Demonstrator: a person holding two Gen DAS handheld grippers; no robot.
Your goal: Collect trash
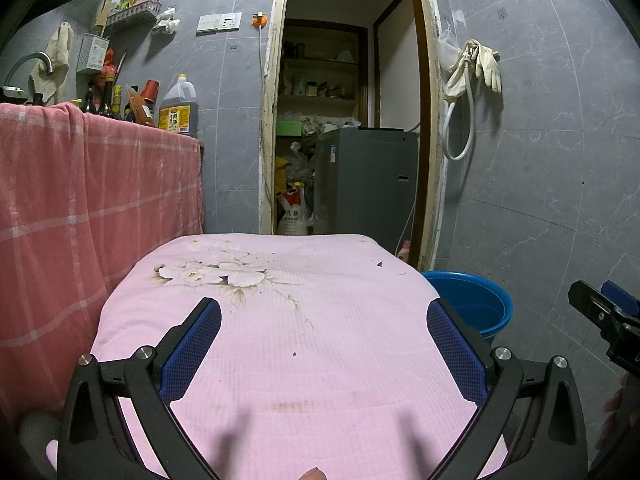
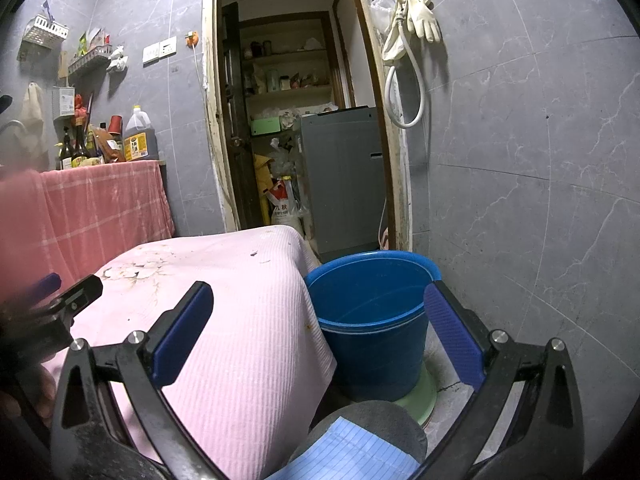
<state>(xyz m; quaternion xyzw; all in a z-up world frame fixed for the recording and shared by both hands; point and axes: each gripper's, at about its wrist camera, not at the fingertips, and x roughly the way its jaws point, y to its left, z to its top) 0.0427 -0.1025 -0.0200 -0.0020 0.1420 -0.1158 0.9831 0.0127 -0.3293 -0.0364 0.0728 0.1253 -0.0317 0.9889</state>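
1. Left wrist view: the left gripper [image 1: 324, 350] hangs over the pink cloth-covered tabletop [image 1: 340, 384] with its jaws wide apart and nothing between them. The only trash that shows is a few small dark scraps: one fleck [image 1: 295, 354] near the middle and one crumb [image 1: 379, 264] near the far right edge.

2. The risk, as a guess: such tiny flat bits are hard for broad pads to pinch. A closing gripper may bunch the soft cloth instead, dragging it and flicking the scraps off.

3. Room in this view: the tabletop ends at a rounded far edge and drops on the right toward the blue bucket [image 1: 476, 304]. The red checked cloth [image 1: 80, 208] hangs close on the left, so there is little room that way. The right gripper [image 1: 604, 312] shows at the right edge, apart from the left one.

4. Right wrist view: the right gripper [image 2: 320, 336] is also spread open and empty, straddling the tabletop's right edge and the bucket [image 2: 372, 320] just beside it.

5. Risk here: the bucket sits on a small green base [image 2: 422, 398], so a knock from the right finger could tip it. Scraps swept carelessly may miss its mouth and land on the floor.

6. Room: the grey tiled wall [image 2: 540, 200] is near on the right; a knee [image 2: 372, 424] crowds the near side.
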